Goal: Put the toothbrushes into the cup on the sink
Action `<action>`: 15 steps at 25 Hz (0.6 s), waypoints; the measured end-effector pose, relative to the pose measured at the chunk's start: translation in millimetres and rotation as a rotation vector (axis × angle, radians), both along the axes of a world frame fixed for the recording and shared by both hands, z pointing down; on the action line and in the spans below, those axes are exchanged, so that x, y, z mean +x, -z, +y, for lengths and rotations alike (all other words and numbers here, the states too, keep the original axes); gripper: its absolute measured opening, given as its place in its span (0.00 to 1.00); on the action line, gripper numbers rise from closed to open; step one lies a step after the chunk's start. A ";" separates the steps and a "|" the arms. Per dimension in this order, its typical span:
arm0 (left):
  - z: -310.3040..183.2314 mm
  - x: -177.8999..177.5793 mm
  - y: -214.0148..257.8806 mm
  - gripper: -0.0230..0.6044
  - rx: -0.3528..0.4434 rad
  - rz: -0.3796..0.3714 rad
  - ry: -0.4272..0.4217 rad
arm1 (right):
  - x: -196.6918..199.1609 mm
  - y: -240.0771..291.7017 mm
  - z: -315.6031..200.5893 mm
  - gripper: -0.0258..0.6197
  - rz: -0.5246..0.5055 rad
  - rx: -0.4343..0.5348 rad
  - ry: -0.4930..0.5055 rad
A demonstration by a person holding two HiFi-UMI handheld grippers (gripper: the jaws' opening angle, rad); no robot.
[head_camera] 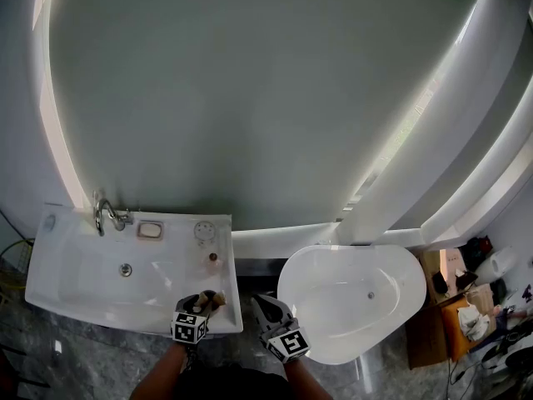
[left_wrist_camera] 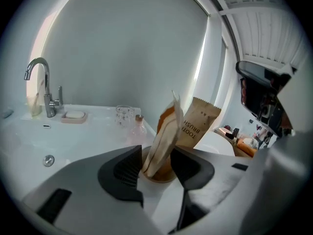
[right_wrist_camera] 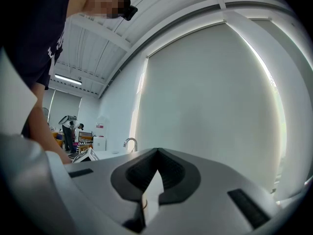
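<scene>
Two brown paper toothbrush packets (left_wrist_camera: pixel 164 131) are standing in the round brown cup (left_wrist_camera: pixel 160 176) at lower centre. The left tool (left_wrist_camera: pixel 159 166) is gaping around one; the right tool (right_wrist_camera: pixel 155 173) is sitting closed, empty. Seemingly only withdrawing is remaining.

**Colours and patterns at the white sink (head_camera: pixel 50 283)**
Toothbrush packets (left_wrist_camera: pixel 166 131) are kraft brown, one with dark lettering, and the cup (left_wrist_camera: pixel 163 174) is tan. The left hand-held gripper (left_wrist_camera: pixel 156 154) is pale grey with black ribbed pads (left_wrist_camera: pixel 128 166); its marker cube (head_camera: pixel 190 327) has black-and-white squares. The tap (left_wrist_camera: pixel 43 82) is chrome.
</scene>
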State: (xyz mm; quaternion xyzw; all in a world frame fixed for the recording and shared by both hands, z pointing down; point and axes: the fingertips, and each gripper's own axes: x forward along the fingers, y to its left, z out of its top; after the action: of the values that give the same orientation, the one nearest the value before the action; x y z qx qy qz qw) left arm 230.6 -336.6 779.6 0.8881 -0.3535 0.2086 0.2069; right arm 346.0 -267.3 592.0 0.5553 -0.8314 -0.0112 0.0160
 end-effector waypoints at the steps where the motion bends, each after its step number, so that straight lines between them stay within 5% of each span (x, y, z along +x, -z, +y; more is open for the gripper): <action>1: 0.3 1.6 4.4 0.34 0.010 0.011 -0.005 | -0.1 -0.3 -0.5 0.08 0.003 0.008 0.008; 15: -4.3 -11.1 131.9 0.42 0.247 0.229 0.054 | -2.1 1.6 -8.1 0.08 -0.012 0.018 0.020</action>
State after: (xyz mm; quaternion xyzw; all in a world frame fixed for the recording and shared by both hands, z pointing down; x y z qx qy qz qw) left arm 219.5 -340.9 647.7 0.9148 -0.3745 0.0555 0.1404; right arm 343.9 -275.4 590.5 0.5472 -0.8368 -0.0154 0.0060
